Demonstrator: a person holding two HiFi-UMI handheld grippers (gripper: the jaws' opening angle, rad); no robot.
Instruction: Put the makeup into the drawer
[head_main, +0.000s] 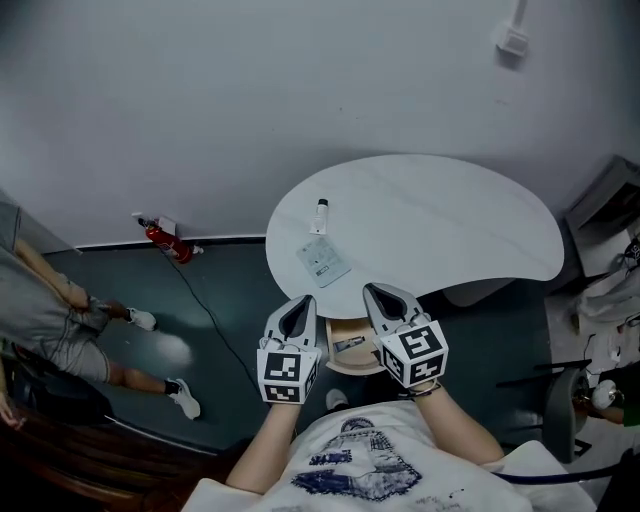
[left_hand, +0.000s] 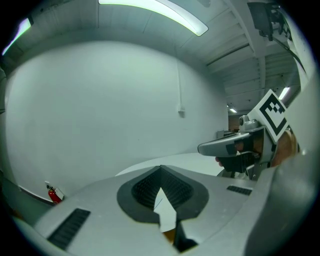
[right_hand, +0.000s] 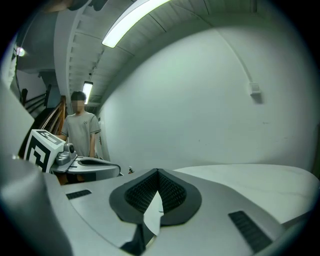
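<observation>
Head view: left gripper (head_main: 299, 312) and right gripper (head_main: 386, 298), pressed together empty, hover at six o'clock, ready to reach the makeup (head_main: 321, 216).

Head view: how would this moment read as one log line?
left gripper: shut, empty | right gripper: shut, empty | small bottle, flat packet: on table, untouched
</observation>
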